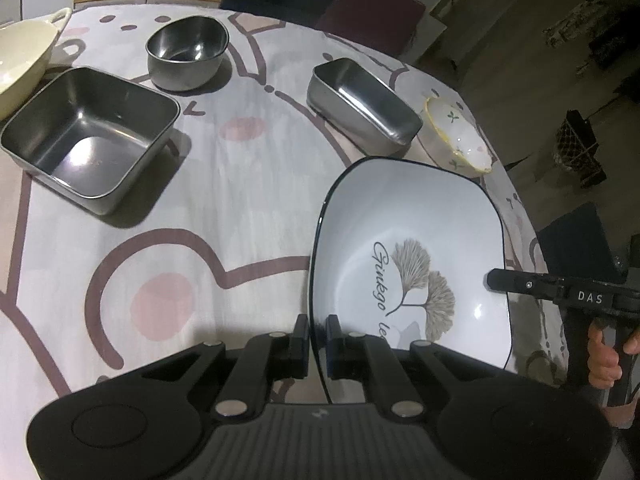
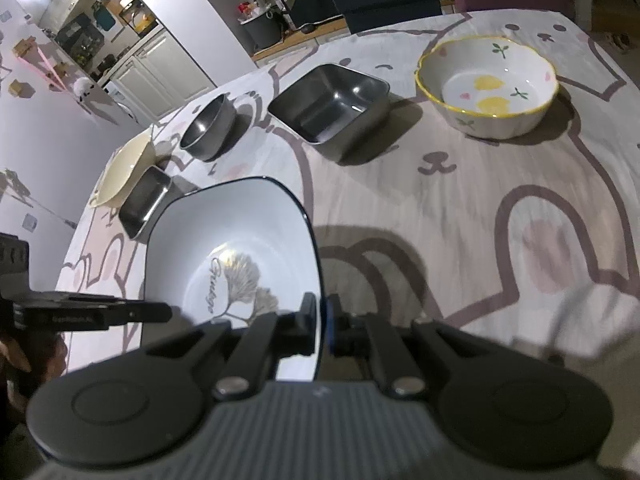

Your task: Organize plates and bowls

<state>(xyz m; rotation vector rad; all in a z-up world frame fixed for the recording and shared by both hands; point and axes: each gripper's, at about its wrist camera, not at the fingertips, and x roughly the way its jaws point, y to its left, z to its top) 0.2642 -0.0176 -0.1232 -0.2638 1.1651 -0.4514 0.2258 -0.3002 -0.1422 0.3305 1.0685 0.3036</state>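
Note:
A white square ginkgo bowl with a dark rim is held above the table by both grippers. My left gripper is shut on its left rim. My right gripper is shut on the bowl's opposite rim and also shows in the left wrist view. My left gripper also shows in the right wrist view. On the table stand a large square steel tray, a round steel bowl, a smaller square steel tray, a yellow-rimmed flowered bowl and a cream bowl.
The table has a pink and brown patterned cloth. Dark and maroon chairs stand at its far side. The table's right edge lies close beyond the flowered bowl. A kitchen shows at the back left in the right wrist view.

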